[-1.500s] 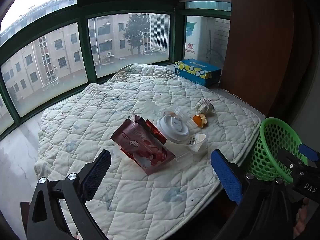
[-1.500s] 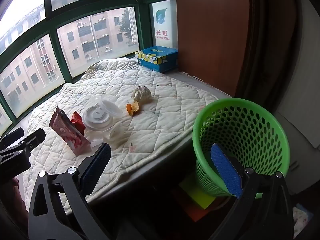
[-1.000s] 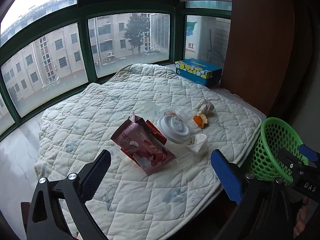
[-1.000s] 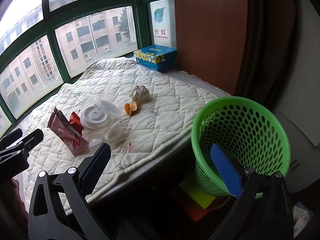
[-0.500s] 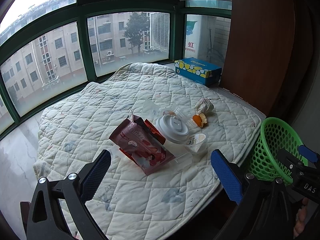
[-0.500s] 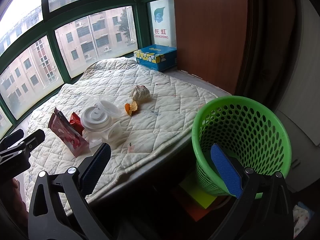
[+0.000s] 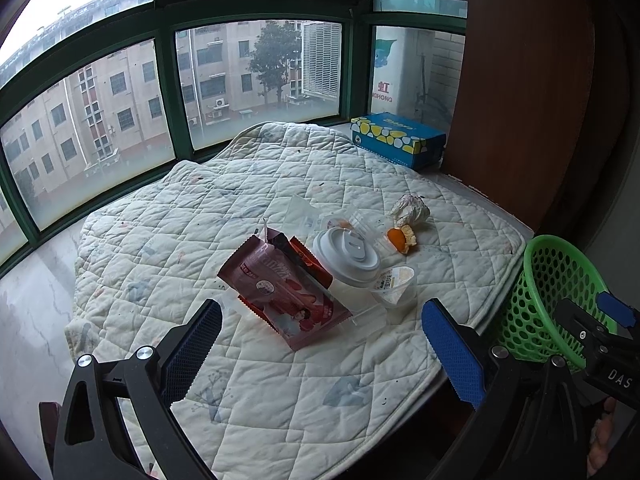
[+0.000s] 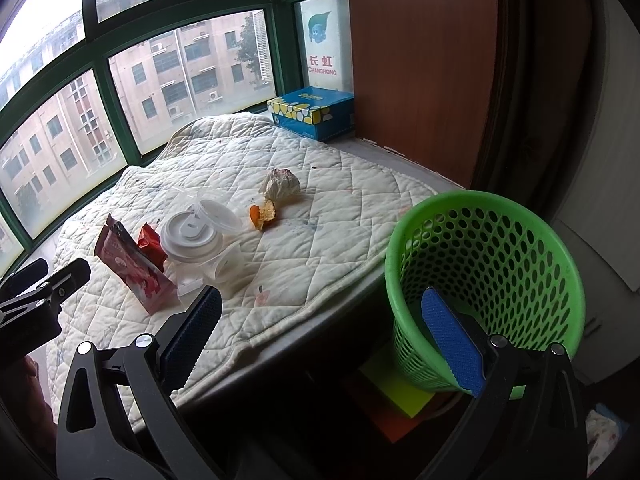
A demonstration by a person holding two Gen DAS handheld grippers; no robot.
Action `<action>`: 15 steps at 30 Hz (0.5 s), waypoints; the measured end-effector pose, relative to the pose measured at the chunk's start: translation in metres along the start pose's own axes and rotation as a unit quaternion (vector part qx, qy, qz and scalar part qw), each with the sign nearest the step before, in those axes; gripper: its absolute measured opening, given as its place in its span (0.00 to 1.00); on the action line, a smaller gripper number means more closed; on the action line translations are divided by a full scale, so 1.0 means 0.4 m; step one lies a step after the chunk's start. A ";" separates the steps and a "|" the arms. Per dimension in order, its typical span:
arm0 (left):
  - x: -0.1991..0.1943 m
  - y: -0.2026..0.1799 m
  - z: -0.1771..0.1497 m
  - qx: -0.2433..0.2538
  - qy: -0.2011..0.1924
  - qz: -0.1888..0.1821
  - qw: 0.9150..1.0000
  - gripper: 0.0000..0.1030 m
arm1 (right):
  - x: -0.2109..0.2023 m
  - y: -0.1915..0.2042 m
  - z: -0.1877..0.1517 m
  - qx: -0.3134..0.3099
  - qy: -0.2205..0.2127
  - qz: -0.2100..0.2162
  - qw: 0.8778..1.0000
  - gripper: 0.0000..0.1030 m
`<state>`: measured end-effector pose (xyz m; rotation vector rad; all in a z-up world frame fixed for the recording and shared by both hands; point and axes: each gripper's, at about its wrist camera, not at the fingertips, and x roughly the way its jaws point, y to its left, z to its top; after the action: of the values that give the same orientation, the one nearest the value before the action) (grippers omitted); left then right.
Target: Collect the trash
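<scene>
Trash lies on a white quilted pad: a pink snack wrapper, a red wrapper, a white cup lid, clear plastic cups, an orange peel and a crumpled paper ball. A green mesh basket stands off the pad's right edge. My left gripper is open and empty, hovering short of the pink wrapper. My right gripper is open and empty, over the pad's edge beside the basket. The same trash shows in the right wrist view: wrapper, lid, peel.
A blue tissue box sits at the back by a brown wooden panel. Green-framed windows ring the pad. Yellow and orange items lie on the floor under the basket. The left gripper's body shows at the left in the right wrist view.
Both grippers have drifted only slightly; the scene shifts a little in each view. Nothing was picked up or moved.
</scene>
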<state>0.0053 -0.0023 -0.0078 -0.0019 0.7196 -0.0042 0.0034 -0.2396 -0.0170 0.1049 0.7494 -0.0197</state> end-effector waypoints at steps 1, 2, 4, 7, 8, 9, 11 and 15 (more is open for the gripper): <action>0.002 0.001 -0.001 -0.001 0.000 0.000 1.000 0.94 | 0.002 0.001 0.001 -0.001 0.000 0.000 1.000 0.95; 0.003 0.000 -0.002 -0.001 0.001 0.000 1.000 0.94 | 0.004 0.002 0.002 -0.001 0.001 0.000 1.000 0.95; 0.006 0.006 0.001 -0.002 0.003 -0.001 1.000 0.94 | 0.006 0.002 0.004 -0.001 0.001 0.001 1.000 0.95; 0.012 0.009 0.002 -0.003 0.005 -0.001 1.000 0.94 | 0.008 0.002 0.005 -0.001 0.003 0.002 1.000 0.95; 0.012 0.010 0.001 -0.003 0.005 -0.001 1.000 0.94 | 0.009 0.001 0.007 -0.001 0.004 0.002 1.000 0.95; 0.013 0.010 0.001 -0.003 0.006 -0.001 1.000 0.94 | 0.010 0.002 0.007 -0.001 0.004 0.003 1.000 0.95; 0.015 0.013 0.005 -0.004 0.007 0.000 1.000 0.94 | 0.015 0.002 0.011 -0.002 0.005 0.004 1.000 0.95; 0.023 0.022 0.009 -0.007 0.011 0.001 1.000 0.94 | 0.024 0.007 0.015 -0.005 0.007 0.005 1.000 0.95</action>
<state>0.0148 0.0063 -0.0111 -0.0153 0.7422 0.0032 0.0146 -0.2371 -0.0189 0.0990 0.7628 -0.0053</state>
